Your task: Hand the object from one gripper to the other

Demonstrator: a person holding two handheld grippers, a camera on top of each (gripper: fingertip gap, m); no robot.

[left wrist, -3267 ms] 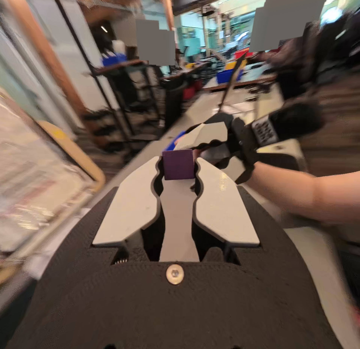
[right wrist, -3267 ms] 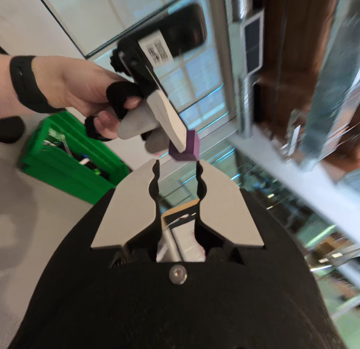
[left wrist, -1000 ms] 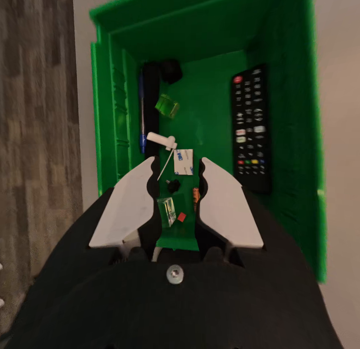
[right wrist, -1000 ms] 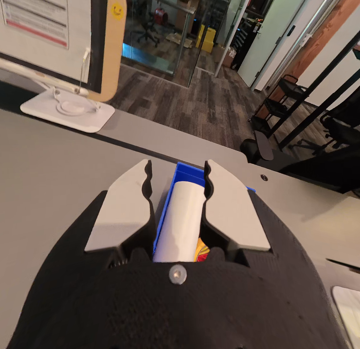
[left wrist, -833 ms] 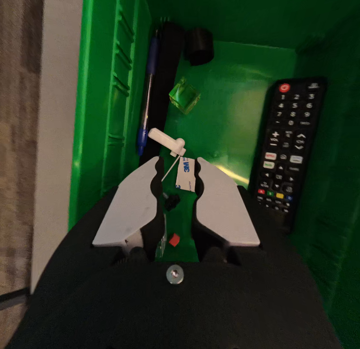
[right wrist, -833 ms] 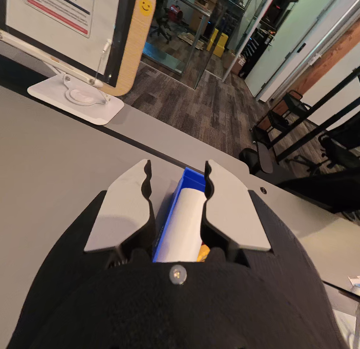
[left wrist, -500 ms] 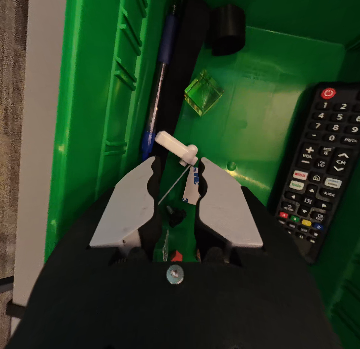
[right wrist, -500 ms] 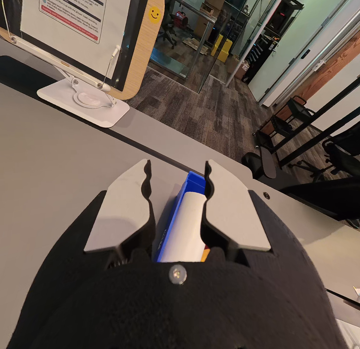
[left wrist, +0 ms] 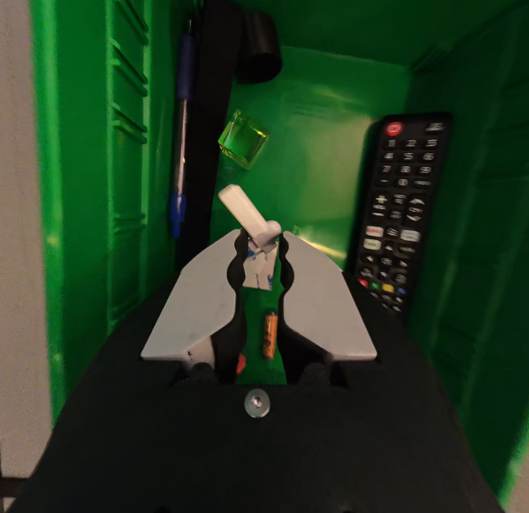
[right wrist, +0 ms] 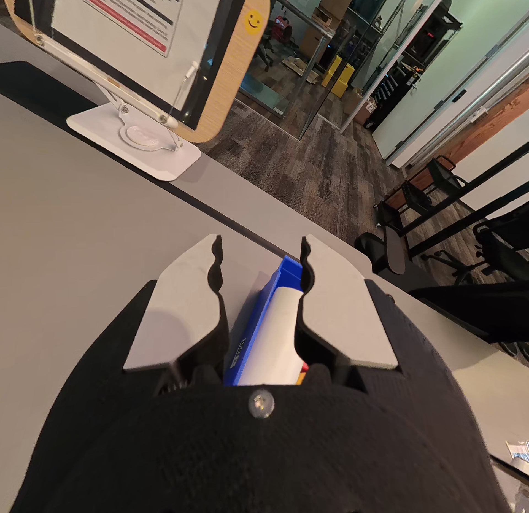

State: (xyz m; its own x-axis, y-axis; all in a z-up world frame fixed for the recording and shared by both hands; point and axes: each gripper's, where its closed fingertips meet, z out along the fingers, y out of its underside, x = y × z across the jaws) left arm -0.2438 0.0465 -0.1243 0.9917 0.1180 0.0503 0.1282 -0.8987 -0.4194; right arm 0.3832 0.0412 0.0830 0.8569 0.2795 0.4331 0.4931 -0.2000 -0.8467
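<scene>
While the left gripper (left wrist: 260,237) reaches down into the green box (left wrist: 86,155), its jaws are partly closed around the round end of a small white hook (left wrist: 247,213), though I cannot tell if they pinch it. Under the hook lies a white sticky pad (left wrist: 259,267). Farther on sit a clear cube (left wrist: 243,138), a blue pen (left wrist: 181,133) and a black remote (left wrist: 400,207). The right gripper (right wrist: 261,241) hangs wide open and empty over a blue bin (right wrist: 252,327) with a white roll (right wrist: 274,336) on the grey table (right wrist: 86,227).
</scene>
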